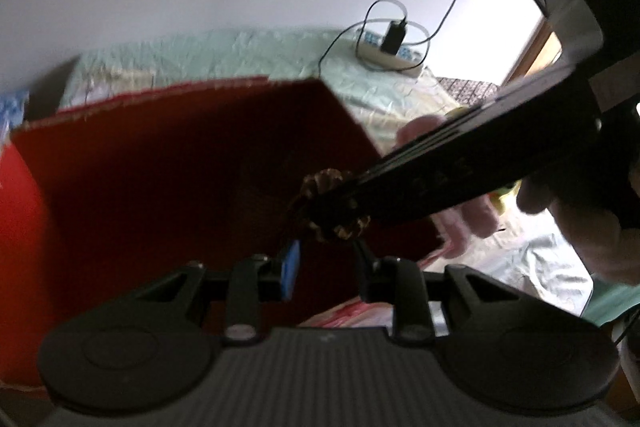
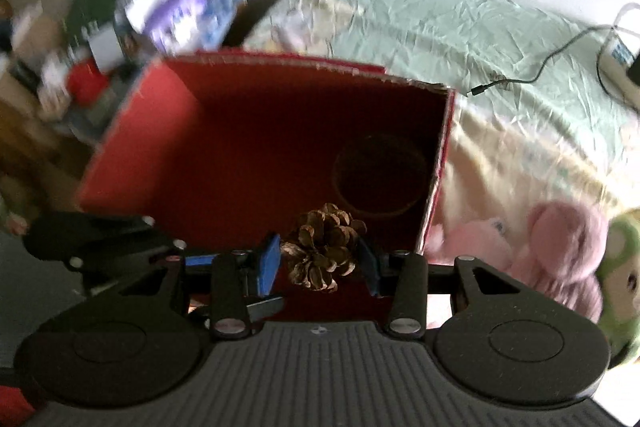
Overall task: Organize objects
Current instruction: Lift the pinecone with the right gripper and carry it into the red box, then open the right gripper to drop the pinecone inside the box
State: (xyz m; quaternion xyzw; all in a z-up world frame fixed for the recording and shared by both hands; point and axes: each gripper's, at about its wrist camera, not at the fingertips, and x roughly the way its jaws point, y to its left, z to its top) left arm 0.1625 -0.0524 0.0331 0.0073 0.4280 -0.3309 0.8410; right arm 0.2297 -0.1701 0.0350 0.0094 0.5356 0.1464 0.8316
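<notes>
**Pinecone in right gripper, over red box**

Left wrist view: we see our left gripper (image 1: 326,259) spread wide with nothing between its fingers; the blue pad (image 1: 291,269) on one finger shows. The right gripper (image 1: 340,205) reaches in from the upper right, a hand (image 1: 472,215) behind it, with the pinecone (image 1: 329,205) at its tip. From here the cone is half hidden by that gripper, so we cannot tell its axis. Below sits the open red box (image 1: 180,179), on a pale green sheet (image 1: 224,51). A power strip (image 1: 394,53) with a black charger plugged in lies far back on the sheet.

Right wrist view: our right gripper (image 2: 320,263) is closed on the pinecone (image 2: 322,247), blue pads (image 2: 267,263) touching both sides. The cone's long axis looks roughly along the fingers, scales flaring toward the camera; which end faces us is unclear. It hangs above the near edge of the red box (image 2: 132,147). Only this view shows a dark round thing (image 2: 380,179) on the box floor, too dim to name. A pink plush (image 2: 552,251) and a green plush (image 2: 620,279) lie right of the box.
</notes>
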